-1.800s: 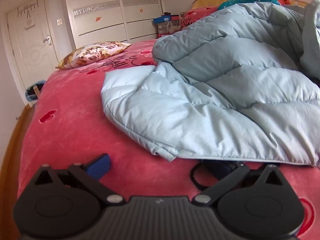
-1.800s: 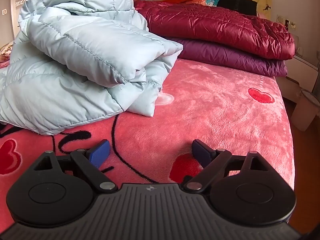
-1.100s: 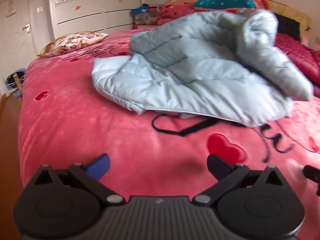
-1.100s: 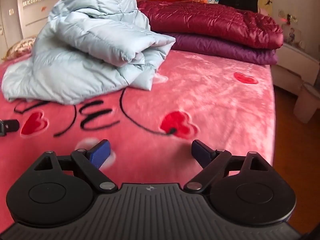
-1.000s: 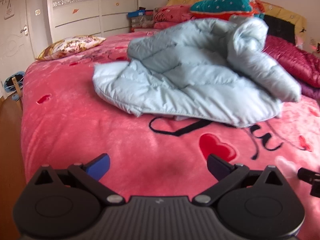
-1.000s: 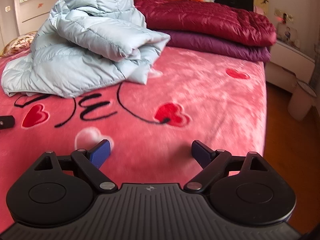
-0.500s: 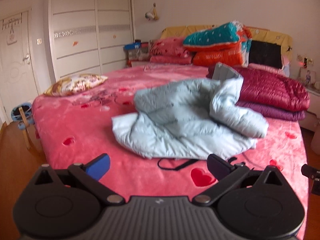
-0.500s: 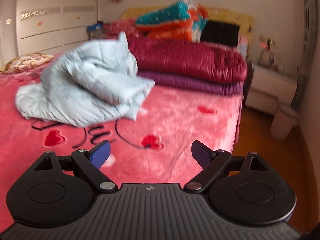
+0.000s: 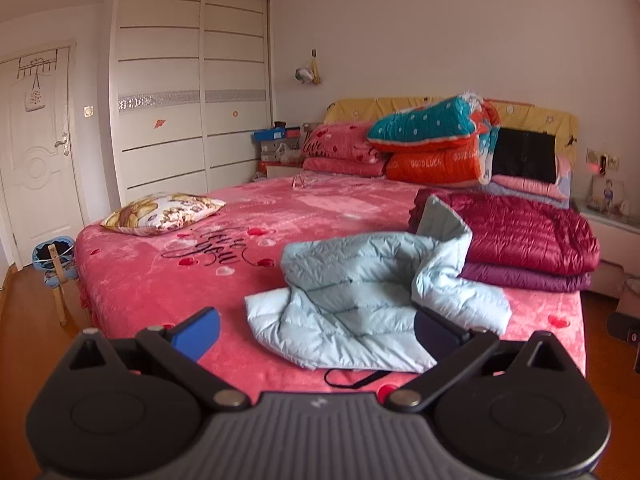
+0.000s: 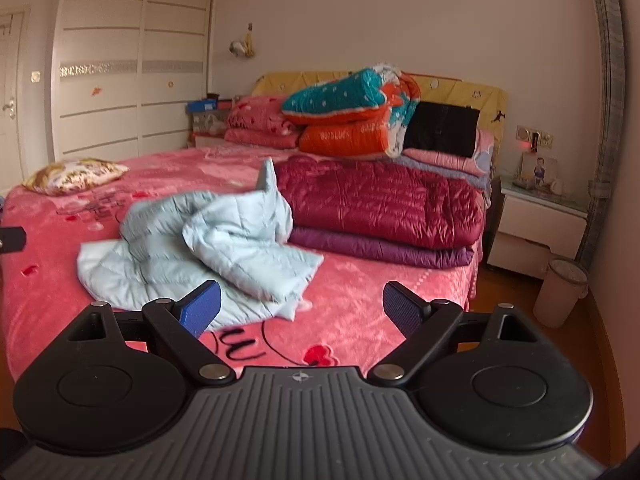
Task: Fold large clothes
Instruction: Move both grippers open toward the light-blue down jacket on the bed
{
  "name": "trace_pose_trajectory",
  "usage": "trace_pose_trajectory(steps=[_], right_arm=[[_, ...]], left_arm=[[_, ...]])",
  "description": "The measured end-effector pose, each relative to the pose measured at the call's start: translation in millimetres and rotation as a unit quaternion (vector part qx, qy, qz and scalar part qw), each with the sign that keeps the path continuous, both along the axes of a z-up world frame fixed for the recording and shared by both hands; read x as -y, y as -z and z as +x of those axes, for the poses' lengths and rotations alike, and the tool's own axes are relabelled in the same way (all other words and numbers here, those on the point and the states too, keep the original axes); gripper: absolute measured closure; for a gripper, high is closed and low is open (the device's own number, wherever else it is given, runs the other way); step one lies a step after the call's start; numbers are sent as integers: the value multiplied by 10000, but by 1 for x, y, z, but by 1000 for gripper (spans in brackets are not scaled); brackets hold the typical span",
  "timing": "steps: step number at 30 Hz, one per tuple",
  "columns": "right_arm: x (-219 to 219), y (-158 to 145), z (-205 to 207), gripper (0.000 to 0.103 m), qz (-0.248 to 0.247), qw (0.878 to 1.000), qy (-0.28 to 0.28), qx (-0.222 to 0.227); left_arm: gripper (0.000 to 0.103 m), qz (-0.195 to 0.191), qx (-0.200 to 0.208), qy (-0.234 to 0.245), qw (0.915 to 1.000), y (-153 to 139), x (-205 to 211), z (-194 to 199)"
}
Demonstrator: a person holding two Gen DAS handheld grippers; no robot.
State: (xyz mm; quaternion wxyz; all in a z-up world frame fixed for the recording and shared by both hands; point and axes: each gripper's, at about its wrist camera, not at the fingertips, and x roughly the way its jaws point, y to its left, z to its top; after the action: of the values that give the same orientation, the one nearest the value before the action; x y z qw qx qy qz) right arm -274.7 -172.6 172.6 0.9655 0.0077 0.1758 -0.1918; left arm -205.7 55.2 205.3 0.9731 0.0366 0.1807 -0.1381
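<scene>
While your left gripper [image 9: 316,330] and right gripper [image 10: 301,306] hang spread and empty, the blue jacket [image 9: 360,300] lies crumpled on the bed [image 9: 132,280]; only your right view shows the bin [image 10: 562,292].

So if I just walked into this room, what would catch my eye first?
Probably the pale blue puffer jacket, lying crumpled in the middle of the bright pink bedspread. Behind it, toward the headboard, a dark red quilted coat sits neatly folded on a purple one. Up close, the left gripper and right gripper both stand open and hold nothing.
</scene>
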Motion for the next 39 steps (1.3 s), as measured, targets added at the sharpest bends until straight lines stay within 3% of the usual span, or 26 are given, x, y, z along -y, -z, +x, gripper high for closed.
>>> trace_pose_trajectory(steps=[6, 21, 39], right_arm=[[-32, -23, -16, 0, 26, 9998, -94, 180], [58, -42, -6, 0, 162, 9978, -372, 517], [67, -35, -19, 0, 221, 9966, -599, 511]], left_arm=[[0, -72, 200, 49, 9998, -11, -4, -14], [1, -100, 394, 60, 9992, -22, -6, -26], [0, -45, 374, -118, 9992, -21, -12, -31]])
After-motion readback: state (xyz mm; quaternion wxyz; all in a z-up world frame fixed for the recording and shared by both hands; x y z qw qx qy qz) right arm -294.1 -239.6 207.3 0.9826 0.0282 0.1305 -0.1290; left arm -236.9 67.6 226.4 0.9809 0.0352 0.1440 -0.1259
